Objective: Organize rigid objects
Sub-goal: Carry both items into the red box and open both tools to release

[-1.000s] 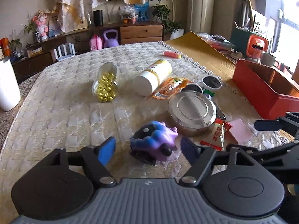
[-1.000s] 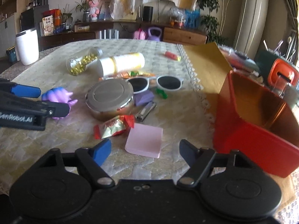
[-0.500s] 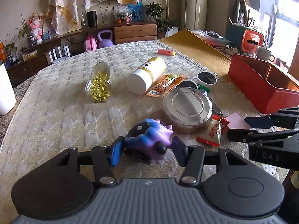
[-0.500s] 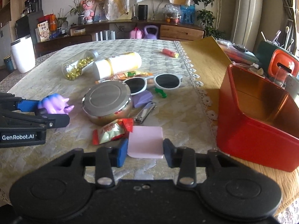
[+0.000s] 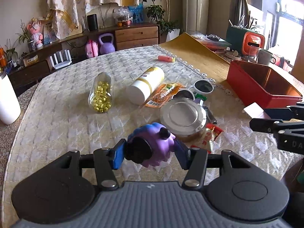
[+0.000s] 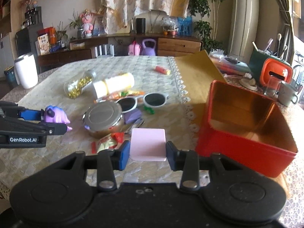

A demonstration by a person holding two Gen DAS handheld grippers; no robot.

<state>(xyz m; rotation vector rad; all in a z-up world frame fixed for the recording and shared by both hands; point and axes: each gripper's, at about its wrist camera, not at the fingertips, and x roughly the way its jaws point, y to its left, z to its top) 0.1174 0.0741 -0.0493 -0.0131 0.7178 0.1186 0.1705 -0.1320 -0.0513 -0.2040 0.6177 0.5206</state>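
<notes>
A round table under a cream quilted cloth [image 5: 57,117] carries everything here, and the open red metal box with a coppery inside [image 6: 245,131] serves as the landmark; it stands at the table's edge, to the right of all the clutter; a round silver tin with a flat lid [image 6: 102,115] sits well to the left of the box, with white-framed sunglasses [image 6: 144,100] between the two and a little farther back; a white and yellow bottle lying on its side [image 5: 146,85] and a clear jar of gold beads, also on its side [image 5: 100,93], lie farther from the box than the tin; a red and gold snack wrapper [image 6: 106,142] lies against the tin's near side; the left gripper [image 5: 150,152] is clamped on a purple and blue squishy toy with a black knob [image 5: 152,148], held off the cloth, far to the left of the box and beyond the tin; the right gripper [image 6: 147,152] pinches a pale pink square pad [image 6: 147,146] between its blue pads, raised above the cloth just left of the box's near corner.
</notes>
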